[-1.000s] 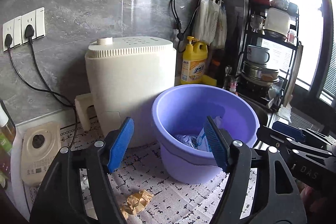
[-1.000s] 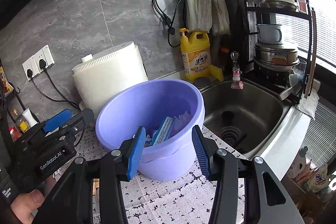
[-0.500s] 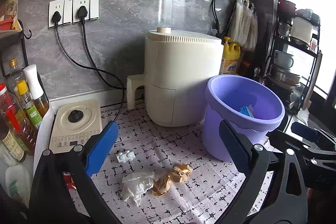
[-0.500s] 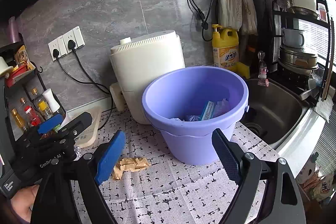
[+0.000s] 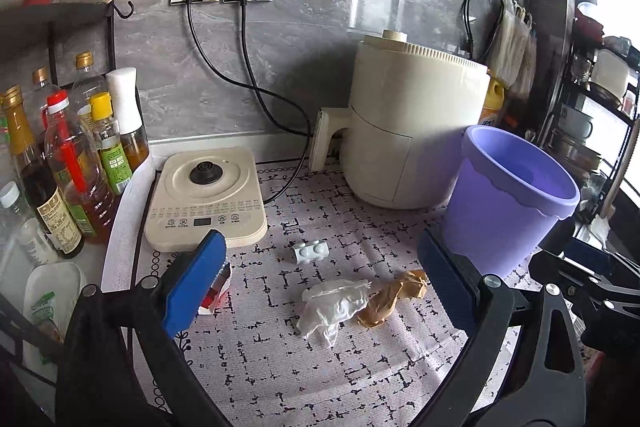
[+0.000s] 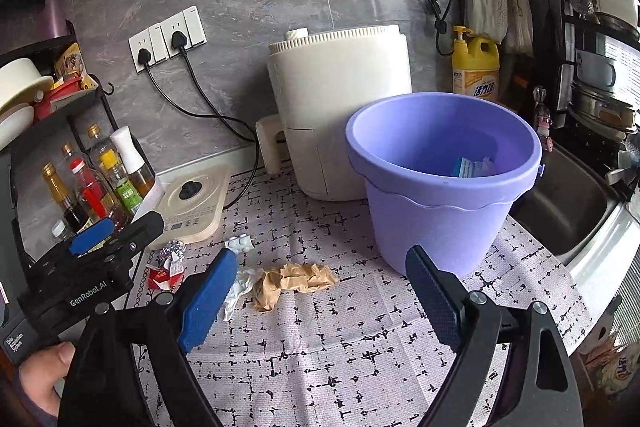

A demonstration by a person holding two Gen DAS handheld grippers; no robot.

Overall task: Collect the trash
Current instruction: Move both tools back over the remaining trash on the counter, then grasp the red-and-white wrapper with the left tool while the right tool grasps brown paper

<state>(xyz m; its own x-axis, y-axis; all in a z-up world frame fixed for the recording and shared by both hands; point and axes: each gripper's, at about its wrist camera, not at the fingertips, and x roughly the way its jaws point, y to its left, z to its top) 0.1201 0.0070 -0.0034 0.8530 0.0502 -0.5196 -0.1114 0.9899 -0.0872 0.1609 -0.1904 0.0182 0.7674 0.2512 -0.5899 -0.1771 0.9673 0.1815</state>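
Both grippers hang over the patterned mat, with the trash lying on it. My left gripper is open and empty; the crumpled white tissue and brown paper wad lie just beyond its pads. A red-and-white packet peeks from behind its left finger. My right gripper is open and empty, a little short of the brown paper and the tissue. A foil scrap and the red packet lie further left. The purple bucket holds some trash.
A small grey toy brick lies on the mat. Behind stand a cream air fryer, an induction cooker and sauce bottles at the left. The sink and a dish rack are at the right. A hand holds the left gripper.
Both grippers have opened wide and drawn back and leftward from above the bucket. The trash on the mat has come into view in front of them.
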